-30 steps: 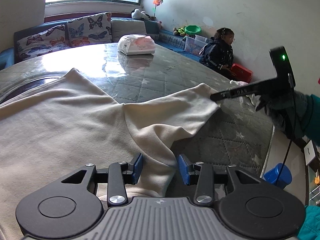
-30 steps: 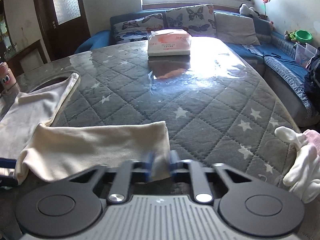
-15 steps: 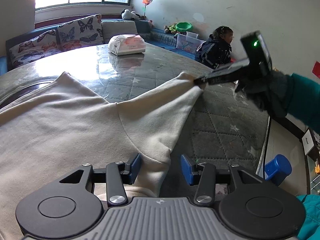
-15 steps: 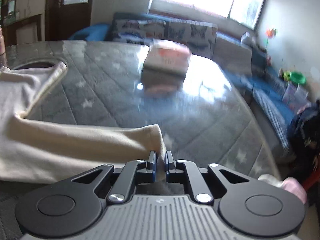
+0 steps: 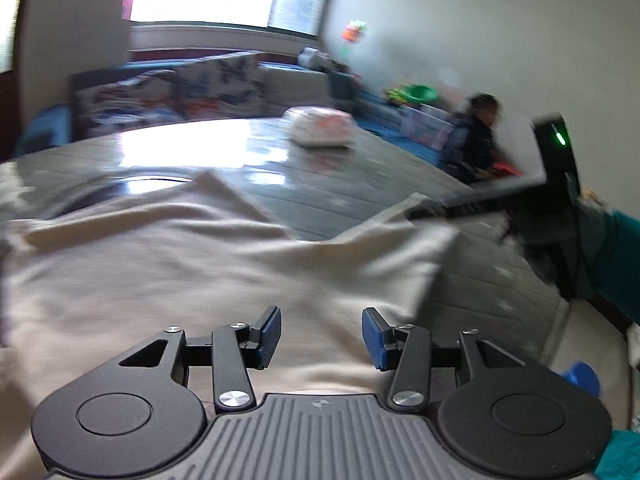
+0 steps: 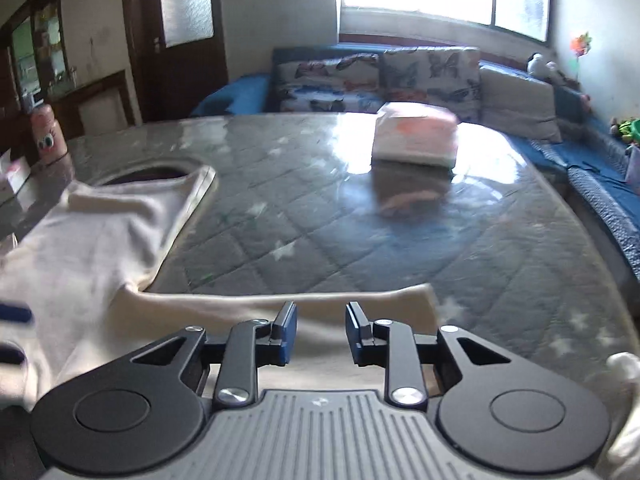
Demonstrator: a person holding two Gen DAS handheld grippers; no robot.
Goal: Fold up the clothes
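A cream long-sleeved top (image 5: 168, 264) lies spread on the grey quilted table (image 5: 328, 192). My left gripper (image 5: 321, 337) is open and empty, just above the body of the top. My right gripper (image 6: 318, 332) is open over the sleeve (image 6: 280, 312), which lies flat below its fingers; nothing is between the pads. The top's body and neckline (image 6: 120, 216) lie at the left of the right wrist view. In the left wrist view the right gripper (image 5: 424, 211) shows at the sleeve end, blurred.
A white and pink tissue pack (image 6: 416, 136) sits far on the table. White socks (image 6: 624, 368) lie at the right edge. A sofa with butterfly cushions (image 6: 380, 76) runs behind. A child (image 5: 476, 136) sits at the right. A blue cup (image 5: 582, 376) stands on the floor.
My right gripper has opened and let go of the sleeve end, and the sleeve now lies flat. My left gripper has moved further over the top's body. Both views are blurred by motion.
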